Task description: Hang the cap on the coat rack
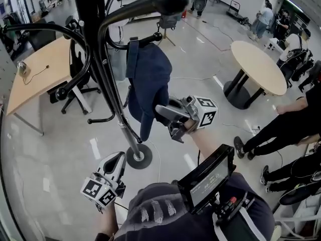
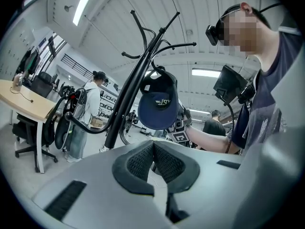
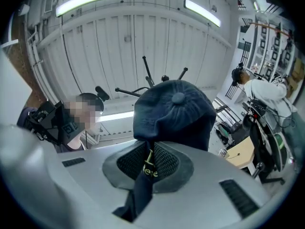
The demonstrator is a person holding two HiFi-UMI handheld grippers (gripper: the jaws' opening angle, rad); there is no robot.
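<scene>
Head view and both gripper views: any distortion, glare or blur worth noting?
Head view: strong fisheye bend, dark corners; the black metal coat rack looms large near the lens. Left gripper view: the navy fabric cap is sharp, the edges curve. Right gripper view: the white ceiling light strip glares, the cap's crown looks dark.

A round table (image 1: 258,64) is seen on the floor (image 1: 60,149) at the right, with seated persons' legs (image 1: 281,128) near it. A wooden desk (image 1: 45,84) is set at the left; a cable (image 1: 35,74) is laid on it, and a black chair (image 1: 76,64) is placed just beside it. Standing persons (image 1: 263,19) are seen far behind.
</scene>
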